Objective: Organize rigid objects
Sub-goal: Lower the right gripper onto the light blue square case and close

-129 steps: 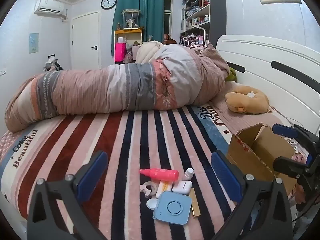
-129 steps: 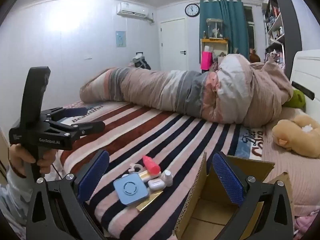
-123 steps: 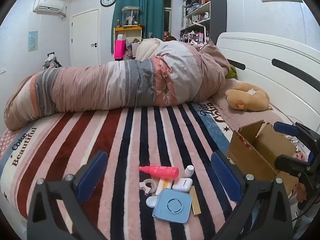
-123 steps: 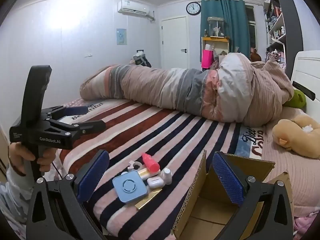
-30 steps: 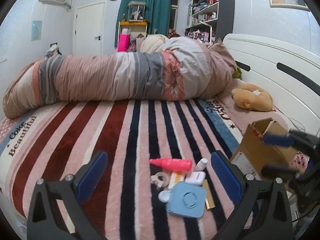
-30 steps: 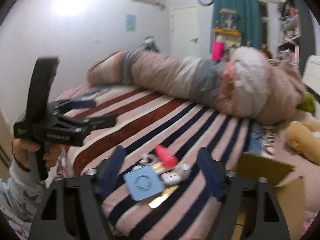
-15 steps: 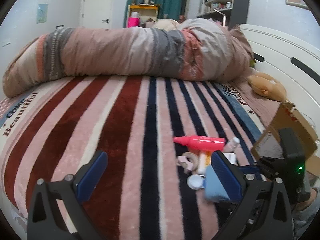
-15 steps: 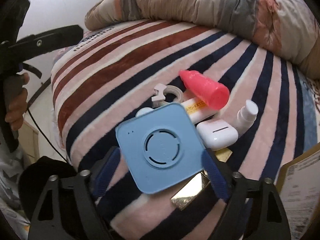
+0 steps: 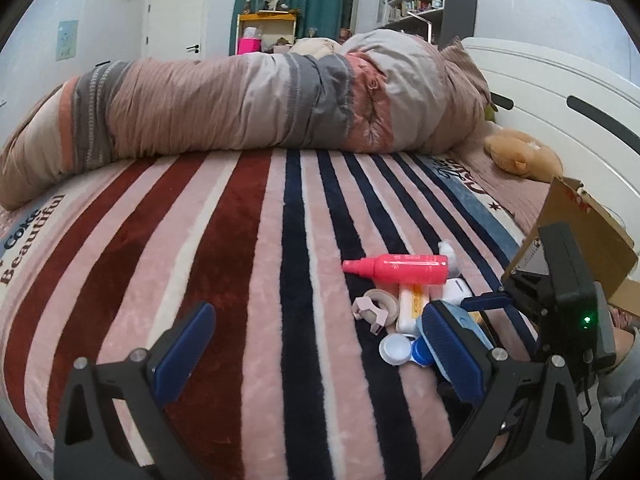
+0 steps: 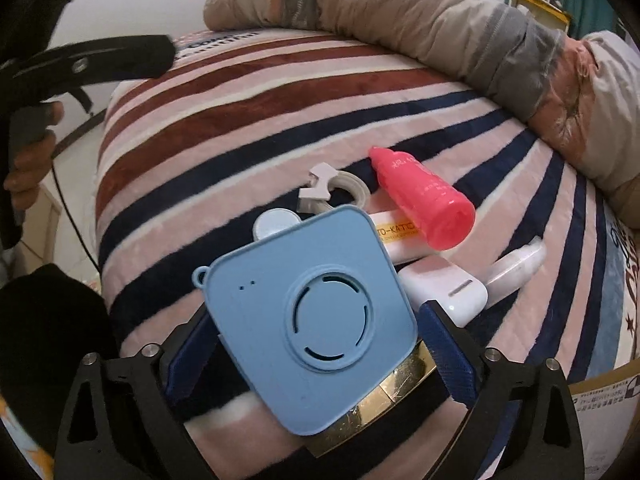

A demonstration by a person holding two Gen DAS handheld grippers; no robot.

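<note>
Right gripper (image 10: pixel 316 344) low over the pile at the near edge of the striped blanket (image 9: pixel 240 240); its blue pads sit either side of the light-blue square case (image 10: pixel 312 316), left pad at the case's lower left edge, right pad (image 10: pixel 448 344) by its right edge; cannot tell whether the pads press it or just flank it; case lies on top of a gold flat item (image 10: pixel 384 396); white earbud case (image 10: pixel 444 288) just right of it, pink bottle (image 10: pixel 424 200) lying on its side behind, across a white-and-yellow tube (image 10: pixel 396 240); tape ring holder (image 10: pixel 332 190) left of the bottle; small white bottle (image 10: pixel 516 268) far right; left gripper (image 9: pixel 316 356) hovers wide and holds nothing, above bare blanket left of the pile; cardboard box (image 9: pixel 588 236) at the right bed edge, beyond the pile; rolled duvet (image 9: pixel 256 108) across the back of the bed.
</note>
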